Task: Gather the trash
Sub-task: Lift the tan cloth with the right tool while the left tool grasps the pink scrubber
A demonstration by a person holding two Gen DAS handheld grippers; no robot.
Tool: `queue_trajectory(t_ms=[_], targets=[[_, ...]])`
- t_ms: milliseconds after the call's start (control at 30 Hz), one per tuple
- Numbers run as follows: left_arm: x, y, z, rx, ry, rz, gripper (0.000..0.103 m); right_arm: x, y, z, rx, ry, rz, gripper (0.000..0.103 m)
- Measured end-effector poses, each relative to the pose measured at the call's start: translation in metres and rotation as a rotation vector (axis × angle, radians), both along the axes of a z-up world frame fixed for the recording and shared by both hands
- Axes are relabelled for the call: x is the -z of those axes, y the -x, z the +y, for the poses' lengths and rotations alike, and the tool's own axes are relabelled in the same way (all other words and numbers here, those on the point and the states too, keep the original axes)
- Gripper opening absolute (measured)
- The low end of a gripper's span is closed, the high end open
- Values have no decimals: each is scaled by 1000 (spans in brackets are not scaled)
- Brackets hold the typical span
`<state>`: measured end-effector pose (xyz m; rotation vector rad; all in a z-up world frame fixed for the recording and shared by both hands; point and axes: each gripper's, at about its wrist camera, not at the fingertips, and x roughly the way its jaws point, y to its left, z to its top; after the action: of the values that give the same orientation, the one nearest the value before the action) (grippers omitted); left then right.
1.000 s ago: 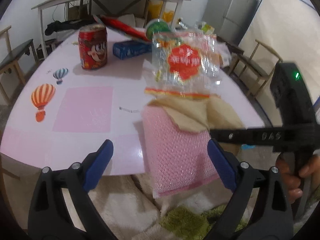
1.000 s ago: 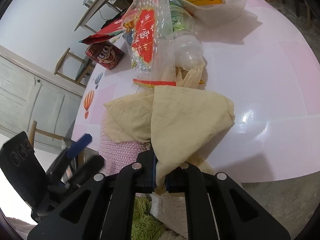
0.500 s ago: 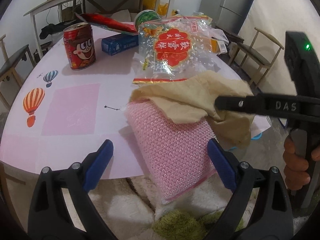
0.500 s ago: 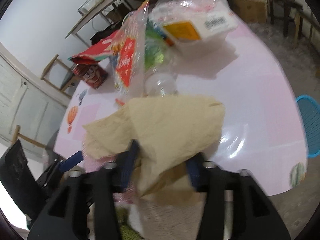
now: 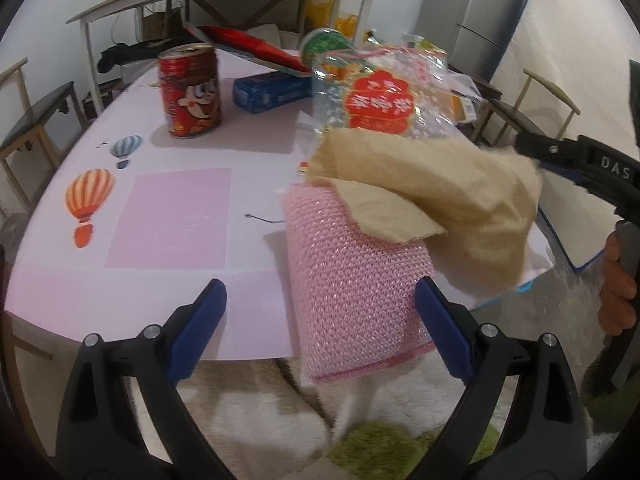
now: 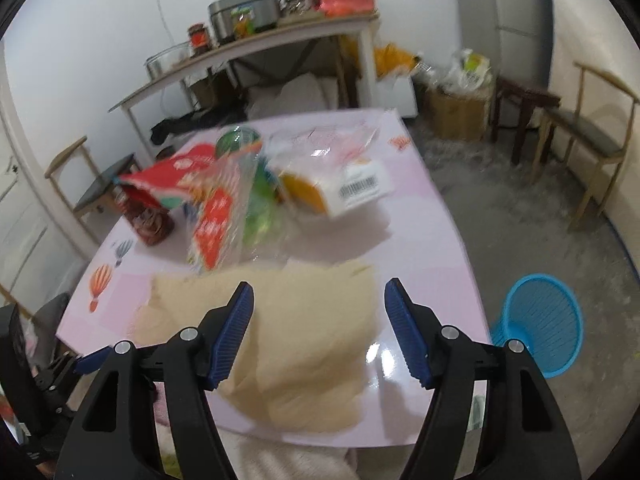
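1. Seen from the left wrist, the left tongs (image 5: 320, 320) stand wide with nothing between the pads, hanging just off the near edge of the desk (image 5: 180, 220). They look parked there, likely waiting for a piece of trash to be chosen.
2. Ahead of them a pink pouch (image 5: 352, 288) overhangs the desk edge, and a tan paper (image 5: 440, 188) lies crumpled across its far end. Being closest to the edge, both are easy to reach.
3. Farther back stand a red can (image 5: 190, 90), a blue box (image 5: 272, 90) and a clear wrapper (image 5: 380, 96), bunched together as leftovers.
4. At the right edge a hand (image 5: 618, 284) holds the right tongs (image 5: 576, 168), whose tip sits beside the paper.
5. Seen from the right wrist, the right tongs (image 6: 320, 332) have just been opening and now stand wide; the paper (image 6: 304, 340) lies between the pads but loose on the desk, so no grip holds it.
6. This view is blurred, though a blue bin (image 6: 540, 320) shows on the floor just beside the desk, probably where the trash belongs.
7. My guess: the paper was let go to be taken afresh.
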<state>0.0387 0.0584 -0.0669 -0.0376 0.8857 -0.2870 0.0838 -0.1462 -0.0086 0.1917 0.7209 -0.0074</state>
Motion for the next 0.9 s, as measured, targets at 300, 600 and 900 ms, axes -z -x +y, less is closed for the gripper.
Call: queue_trajectory(t_ms=[300,600,900], targets=[[-17,3,26,-36,44,-45,91,2,1,10,-79,-30,13,66],[-8,1,-12,83,-131,-64,92,10,8,55,-383,2,59,78],[1,-1,-22,128,-137,-65,92,44,-9,85,-522,172,140,78]])
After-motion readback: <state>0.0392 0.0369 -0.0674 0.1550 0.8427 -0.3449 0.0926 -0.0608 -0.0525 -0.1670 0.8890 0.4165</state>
